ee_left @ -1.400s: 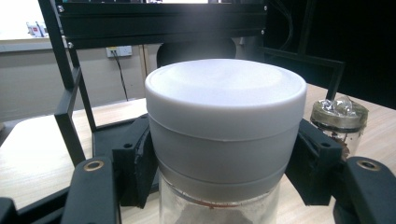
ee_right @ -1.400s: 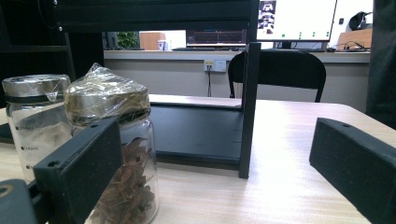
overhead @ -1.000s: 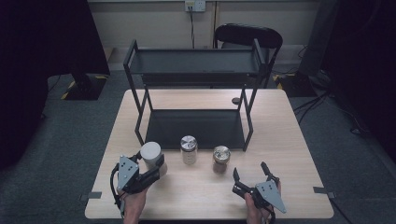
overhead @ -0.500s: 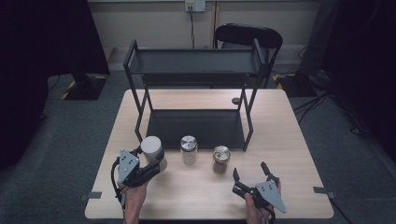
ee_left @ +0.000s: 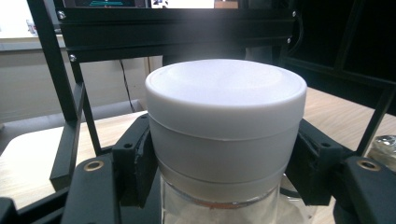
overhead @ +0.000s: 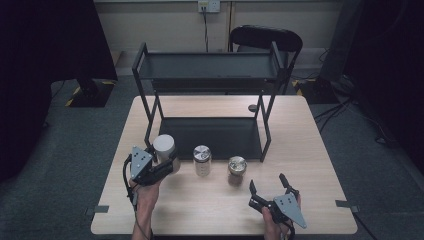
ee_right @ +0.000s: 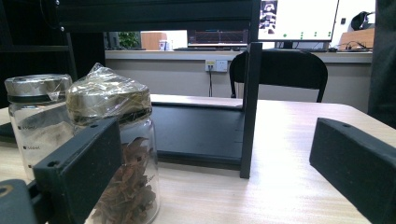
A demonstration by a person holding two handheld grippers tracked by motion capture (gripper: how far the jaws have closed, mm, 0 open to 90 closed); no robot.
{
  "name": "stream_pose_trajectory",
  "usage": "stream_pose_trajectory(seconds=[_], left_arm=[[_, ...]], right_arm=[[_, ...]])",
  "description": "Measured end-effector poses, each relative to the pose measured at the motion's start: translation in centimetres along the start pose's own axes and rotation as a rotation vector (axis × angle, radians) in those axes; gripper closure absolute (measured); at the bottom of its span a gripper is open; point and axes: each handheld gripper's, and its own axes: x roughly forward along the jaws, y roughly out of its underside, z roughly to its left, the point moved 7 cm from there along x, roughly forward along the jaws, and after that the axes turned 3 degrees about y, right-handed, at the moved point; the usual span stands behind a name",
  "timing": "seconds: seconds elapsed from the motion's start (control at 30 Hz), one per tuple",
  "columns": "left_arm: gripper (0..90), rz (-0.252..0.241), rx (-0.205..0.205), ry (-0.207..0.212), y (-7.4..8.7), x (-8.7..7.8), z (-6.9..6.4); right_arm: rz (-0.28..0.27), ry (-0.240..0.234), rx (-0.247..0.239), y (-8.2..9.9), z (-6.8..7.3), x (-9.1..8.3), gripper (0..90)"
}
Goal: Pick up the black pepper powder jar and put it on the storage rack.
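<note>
Pale wooden surface (overhead: 310, 150) carries a black metal two-tier rack (overhead: 210, 100) at its far side. Near-left, my left gripper (overhead: 161, 167) has its fingers clamped on a white-lidded clear glass jar (ee_left: 224, 135). My right gripper (overhead: 267, 190) rests near-right, fingers spread, empty. I judge the jar is grasped for lifting; next likely needs raising it toward the rack.

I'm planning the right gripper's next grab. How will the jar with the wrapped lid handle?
The jar looks like clear glass, so probably rigid, breakable and smooth-sided. Its contents look like dried leaves, so likely light. The crinkled wrap over the lid may slide; gripping the body seems safer. The right gripper stands open nearby.
</note>
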Motion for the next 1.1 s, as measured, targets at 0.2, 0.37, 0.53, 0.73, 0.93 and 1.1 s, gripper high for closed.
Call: stream_pose_trajectory(seconds=[0.2,0.37,0.53,0.73,0.93,1.1], left_arm=[[34.0,0.018,0.012,-0.008,-0.2,1.2,0.1],[34.0,0.019,0.018,-0.006,-0.4,2.1,0.4],[34.0,0.016,0.018,-0.017,-0.7,2.8,0.7],[34.0,0.016,0.022,-0.018,-1.2,3.5,0.9],[34.0,0.024,0.025,-0.017,-2.1,4.6,1.5],[34.0,0.031,0.028,-0.019,-2.5,5.5,1.7]], right_arm=[[-0.001,-0.007,-0.001,0.0,-0.1,0.0,1.5],[-0.001,-0.009,-0.001,0.0,-0.1,0.0,1.5],[-0.001,-0.01,-0.001,0.0,-0.1,0.0,1.5],[-0.001,-0.01,-0.001,0.0,-0.1,0.0,1.5],[0.0,-0.007,-0.001,0.0,-0.1,0.0,1.5],[0.0,-0.008,-0.001,0.0,-0.1,0.0,1.5]])
